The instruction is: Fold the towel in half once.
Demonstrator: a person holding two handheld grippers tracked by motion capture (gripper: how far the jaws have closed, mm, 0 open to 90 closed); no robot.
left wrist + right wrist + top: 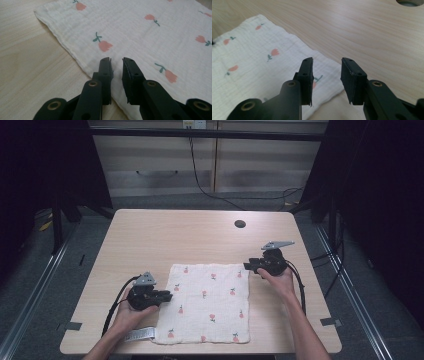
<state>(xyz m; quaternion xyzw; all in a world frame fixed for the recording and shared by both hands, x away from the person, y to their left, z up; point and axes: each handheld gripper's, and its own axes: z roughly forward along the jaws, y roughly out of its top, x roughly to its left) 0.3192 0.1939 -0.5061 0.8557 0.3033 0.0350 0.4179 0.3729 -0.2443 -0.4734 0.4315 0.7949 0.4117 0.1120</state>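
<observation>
A white cloth [210, 300] printed with small pink flowers lies flat on the near half of the wooden table [175, 235]. My left gripper [170, 296] lies at the cloth's left edge and points right. In the left gripper view its jaws [116, 60] stand a little apart over the hem of the cloth [150, 32], with nothing pinched between them. At the cloth's far right corner my right gripper [246, 266] points left. The right gripper view has its jaws [327, 60] wider apart and empty, just above that corner of the cloth [249, 65].
A round cable hole [240, 224] sits in the table's far right part, also seen as a dark hole [409, 2] from the right gripper. A white label strip [140, 335] pokes out at the cloth's near left corner. Grey tape [330, 321] marks the table's near right corner.
</observation>
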